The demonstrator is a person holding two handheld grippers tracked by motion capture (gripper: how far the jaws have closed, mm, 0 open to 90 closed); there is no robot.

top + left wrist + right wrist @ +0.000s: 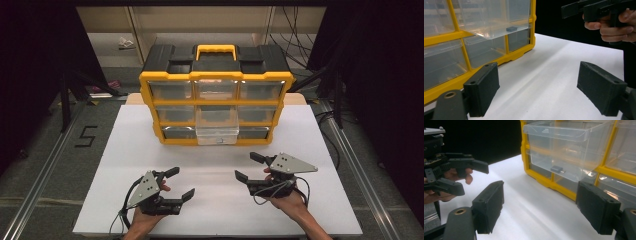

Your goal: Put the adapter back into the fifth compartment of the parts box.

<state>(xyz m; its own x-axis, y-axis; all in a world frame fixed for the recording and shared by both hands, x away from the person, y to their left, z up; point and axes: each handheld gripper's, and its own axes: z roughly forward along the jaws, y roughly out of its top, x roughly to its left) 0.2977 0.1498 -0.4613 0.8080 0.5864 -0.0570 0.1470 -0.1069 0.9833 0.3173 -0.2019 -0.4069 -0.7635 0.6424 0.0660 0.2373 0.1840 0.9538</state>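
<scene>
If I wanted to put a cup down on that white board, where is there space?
Bare board lies left and right of the organizer, and between the left gripper and right gripper. It is tighter in front of the pulled-out middle drawer.

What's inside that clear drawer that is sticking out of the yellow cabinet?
One small dark block lies inside the pulled-out drawer. Its rear, within the cabinet, is hidden.

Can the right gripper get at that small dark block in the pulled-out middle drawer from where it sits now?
Probably yes. The right gripper is open with bare white table between it and the organizer. The middle drawer is pulled out with its top open, so the dark block looks reachable from above.
</scene>
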